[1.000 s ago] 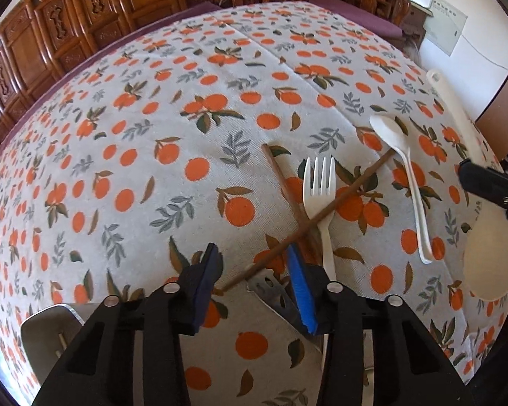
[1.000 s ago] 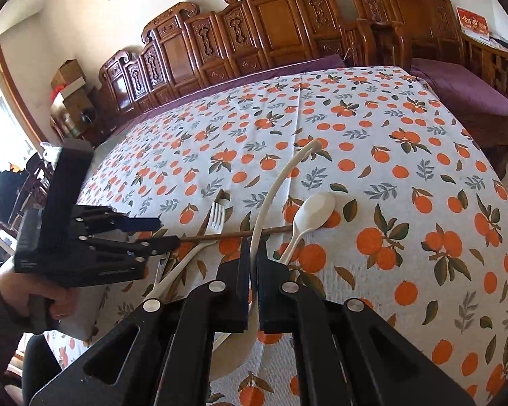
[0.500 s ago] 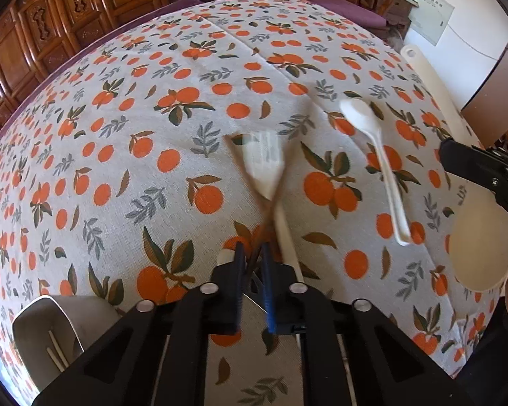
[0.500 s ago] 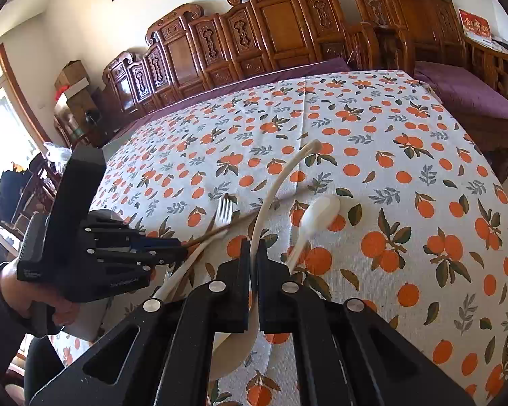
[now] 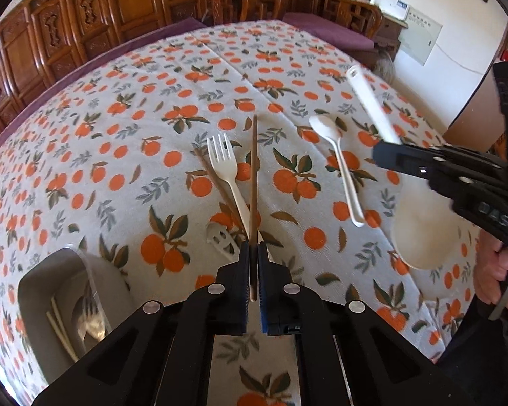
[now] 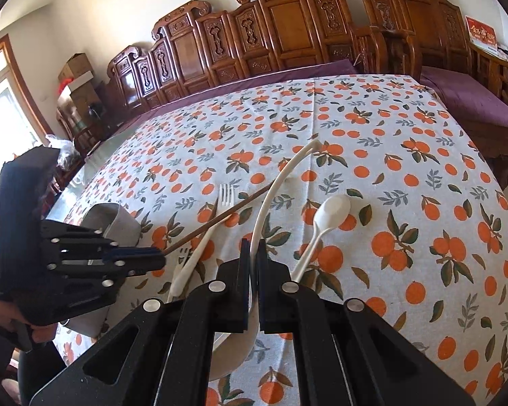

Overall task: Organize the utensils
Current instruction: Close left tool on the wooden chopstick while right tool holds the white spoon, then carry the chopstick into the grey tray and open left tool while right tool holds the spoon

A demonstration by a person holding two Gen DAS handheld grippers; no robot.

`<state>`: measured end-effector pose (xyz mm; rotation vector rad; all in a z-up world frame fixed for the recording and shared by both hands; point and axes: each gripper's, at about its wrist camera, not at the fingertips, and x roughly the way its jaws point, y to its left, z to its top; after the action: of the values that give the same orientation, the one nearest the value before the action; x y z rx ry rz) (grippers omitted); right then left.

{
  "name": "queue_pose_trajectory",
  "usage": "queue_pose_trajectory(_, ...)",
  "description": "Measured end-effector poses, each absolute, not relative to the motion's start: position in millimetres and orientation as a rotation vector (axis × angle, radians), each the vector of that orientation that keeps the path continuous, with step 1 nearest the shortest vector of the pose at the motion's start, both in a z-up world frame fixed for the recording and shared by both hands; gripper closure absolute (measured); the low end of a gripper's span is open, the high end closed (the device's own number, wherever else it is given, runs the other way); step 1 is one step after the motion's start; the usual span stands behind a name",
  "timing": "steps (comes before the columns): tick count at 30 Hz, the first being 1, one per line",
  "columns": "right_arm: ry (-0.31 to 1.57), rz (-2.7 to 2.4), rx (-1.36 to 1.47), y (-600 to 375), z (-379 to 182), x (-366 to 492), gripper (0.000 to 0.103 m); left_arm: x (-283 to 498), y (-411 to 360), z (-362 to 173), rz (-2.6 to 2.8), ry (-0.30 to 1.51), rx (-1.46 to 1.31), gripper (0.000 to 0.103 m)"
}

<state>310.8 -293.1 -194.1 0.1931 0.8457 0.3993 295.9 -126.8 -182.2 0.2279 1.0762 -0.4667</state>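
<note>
Lifted off the fork (image 5: 224, 165): brown chopstick (image 5: 253, 182), pinched in left claw (image 5: 253, 264) just closed for binning; right claw (image 6: 253, 264) clamped on ladle (image 6: 274, 186).

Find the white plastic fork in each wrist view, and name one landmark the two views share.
Left wrist view: white fork lies just left of centre, beyond the left gripper.
Right wrist view: white fork lies left of centre, tines away from the camera.
Shared landmark: small white spoon.
</note>
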Motion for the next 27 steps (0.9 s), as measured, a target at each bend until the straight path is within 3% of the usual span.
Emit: queue_pose_trajectory(27,0.843,0.464,0.105,-231,-189,288,0.098,196,-48,-113,-0.349,0.823,0.07,0.1)
